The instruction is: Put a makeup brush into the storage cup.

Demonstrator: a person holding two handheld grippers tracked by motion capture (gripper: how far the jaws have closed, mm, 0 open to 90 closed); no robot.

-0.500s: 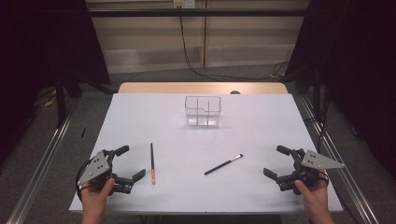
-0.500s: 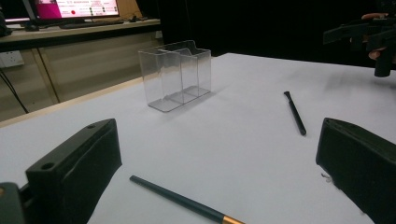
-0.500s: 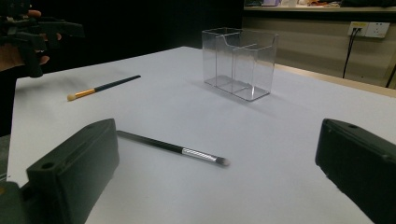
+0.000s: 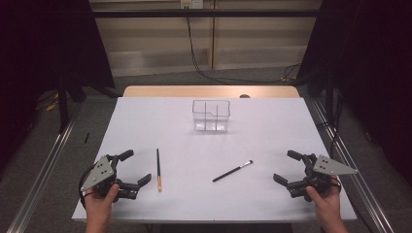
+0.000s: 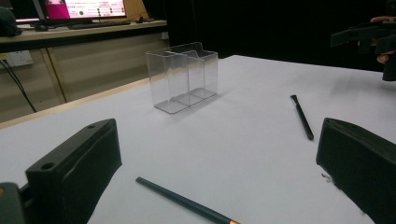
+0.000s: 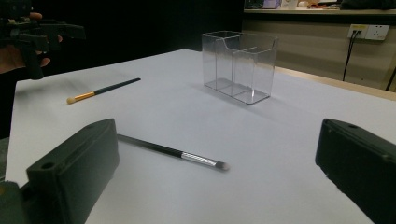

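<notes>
Clear plastic box point(image 4: 211, 115) stands unlabelled on the white table point(image 4: 272, 121); two slim brushes point(image 4: 158, 169) point(image 4: 232, 171) lie flat; left gripper point(image 4: 132, 169) and right gripper point(image 4: 285, 167) gape wide, empty.

White tabletop point(image 4: 272, 124) has a clear divided box point(image 4: 211, 115) far from both tongs, green brush point(image 4: 158, 169) beside the left tongs point(image 4: 134, 168), black brush point(image 4: 232, 171) between them.

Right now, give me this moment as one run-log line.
left hand-held gripper: open, empty | right hand-held gripper: open, empty | two brushes: flat on table | clear organizer: upright, empty
</notes>
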